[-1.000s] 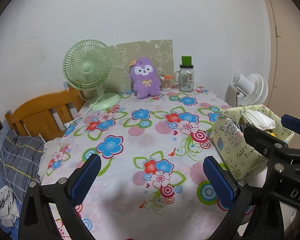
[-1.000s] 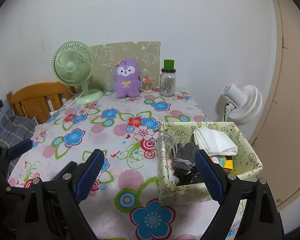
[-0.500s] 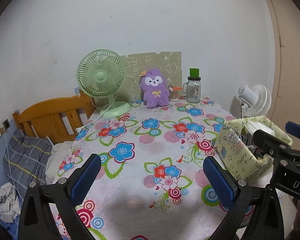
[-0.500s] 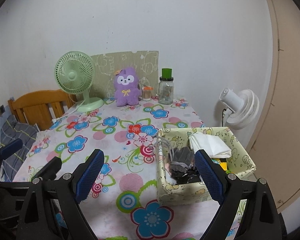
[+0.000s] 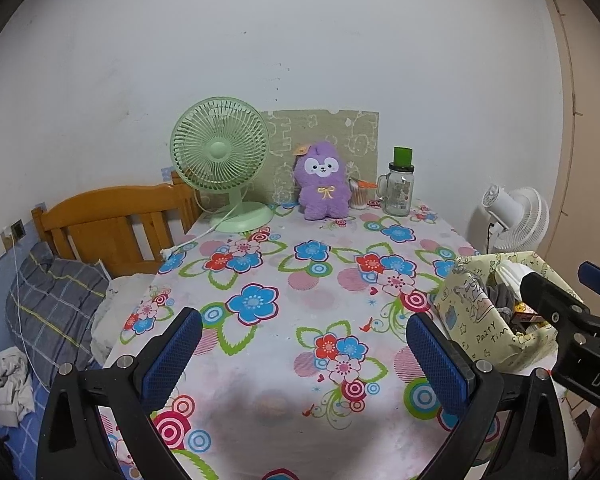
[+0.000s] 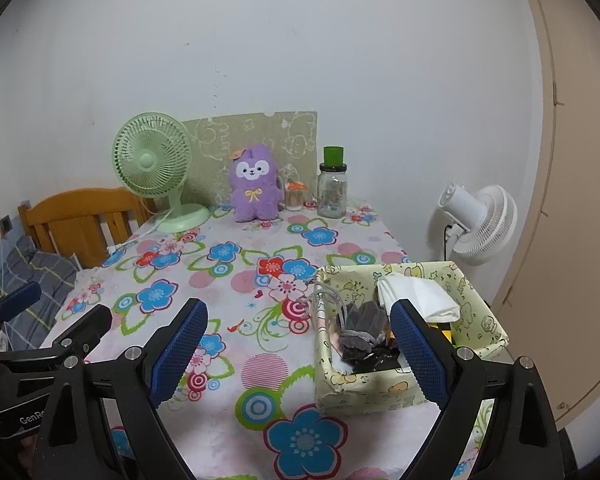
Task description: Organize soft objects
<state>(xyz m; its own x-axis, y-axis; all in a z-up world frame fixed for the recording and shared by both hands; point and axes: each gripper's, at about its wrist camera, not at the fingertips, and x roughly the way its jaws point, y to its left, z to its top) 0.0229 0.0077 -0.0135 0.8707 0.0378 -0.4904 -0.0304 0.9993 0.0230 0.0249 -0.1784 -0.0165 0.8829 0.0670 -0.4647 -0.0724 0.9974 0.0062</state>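
both jaws stood wide apart and empty, the left gripper (image 5: 306, 354) and right gripper (image 6: 300, 350) hanging over the floral tablecloth (image 6: 236, 280), while the grey glove (image 6: 362, 326) and white cloth (image 6: 418, 298) lay inside the yellow storage box (image 6: 476, 316), the purple plush toy (image 6: 255, 190) well behind the box.

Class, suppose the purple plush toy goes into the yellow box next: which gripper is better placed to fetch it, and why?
Probably the left gripper. Its view has the plush toy nearly straight ahead across bare tablecloth. The right gripper sits over the box, with the toy off to its left. Both have open, empty jaws.
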